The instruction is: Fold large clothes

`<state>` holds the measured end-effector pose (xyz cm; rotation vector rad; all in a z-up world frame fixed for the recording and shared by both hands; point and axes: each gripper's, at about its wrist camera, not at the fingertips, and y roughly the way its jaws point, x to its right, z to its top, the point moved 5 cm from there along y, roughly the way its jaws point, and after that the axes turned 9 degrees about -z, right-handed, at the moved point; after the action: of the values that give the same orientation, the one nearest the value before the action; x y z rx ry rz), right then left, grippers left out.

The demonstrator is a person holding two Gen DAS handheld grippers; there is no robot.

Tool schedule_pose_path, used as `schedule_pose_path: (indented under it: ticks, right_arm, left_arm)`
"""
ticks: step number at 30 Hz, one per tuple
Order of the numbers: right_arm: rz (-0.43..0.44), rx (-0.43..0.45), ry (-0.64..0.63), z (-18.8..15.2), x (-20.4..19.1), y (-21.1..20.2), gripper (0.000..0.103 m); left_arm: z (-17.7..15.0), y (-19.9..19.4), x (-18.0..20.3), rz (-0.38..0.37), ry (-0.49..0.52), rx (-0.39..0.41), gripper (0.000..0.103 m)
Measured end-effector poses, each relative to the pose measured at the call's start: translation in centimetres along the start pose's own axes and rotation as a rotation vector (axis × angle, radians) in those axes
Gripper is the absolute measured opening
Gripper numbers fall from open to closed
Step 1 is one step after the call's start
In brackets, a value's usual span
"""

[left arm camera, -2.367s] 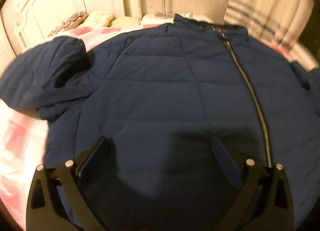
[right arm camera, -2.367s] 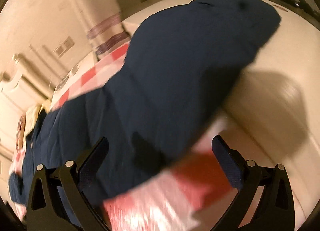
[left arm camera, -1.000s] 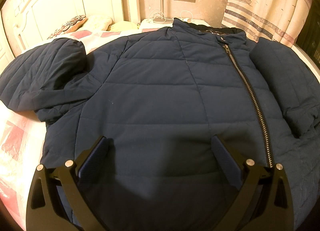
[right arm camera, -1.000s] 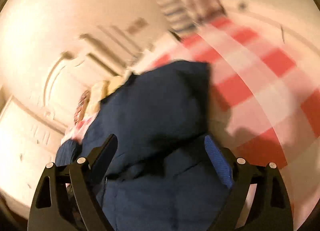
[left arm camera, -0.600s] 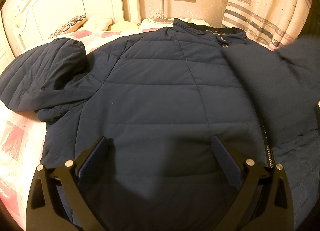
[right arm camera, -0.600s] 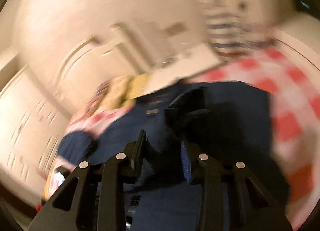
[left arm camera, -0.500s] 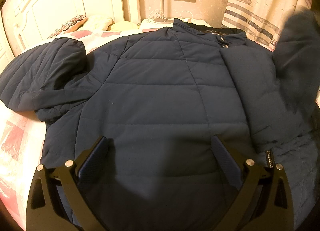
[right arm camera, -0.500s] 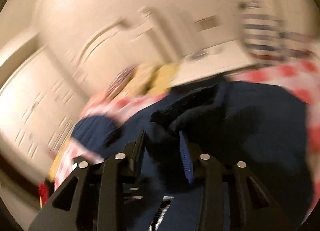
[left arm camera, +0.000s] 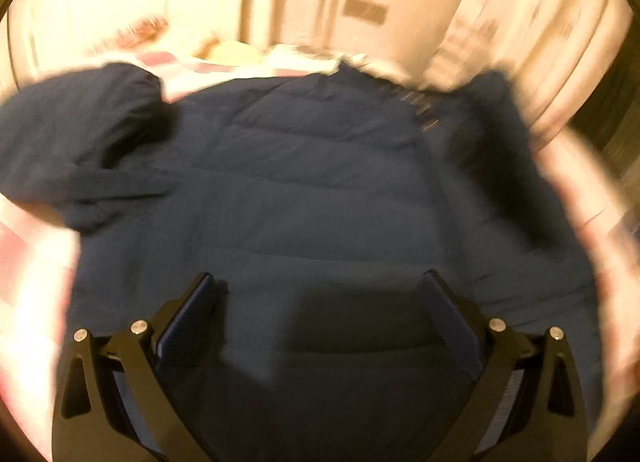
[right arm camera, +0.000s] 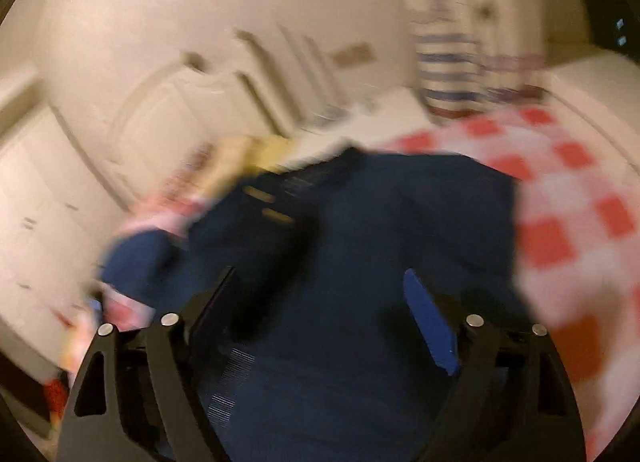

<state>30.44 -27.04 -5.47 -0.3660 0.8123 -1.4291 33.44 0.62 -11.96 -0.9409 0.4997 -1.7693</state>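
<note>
Cream headboard (right arm camera: 168, 110), striped curtain (right arm camera: 448, 62)

Warm dim light; both fisheye views motion-blurred.

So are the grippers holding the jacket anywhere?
No. Both the left gripper and right gripper are empty above the jacket; the right one's jaws are opening.

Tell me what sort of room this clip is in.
Most likely a bedroom: the blue jacket lies on a bed with a red-checked cover, a white headboard behind it and a striped curtain by the wall.
</note>
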Motion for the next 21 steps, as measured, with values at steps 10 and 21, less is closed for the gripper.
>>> schedule_pose_path:
  ticks: [10, 21]
  right_arm:
    - [-0.203, -0.062, -0.098, -4.6, 3.3, 3.9, 0.081]
    - [-0.099, -0.057, -0.034, -4.7, 3.9, 3.5, 0.087]
  left_arm:
    - [5.7, 3.7, 9.1, -0.186, -0.019, -0.046, 0.100]
    - [6.8, -2.8, 3.3, -0.193, -0.160, 0.252, 0.020]
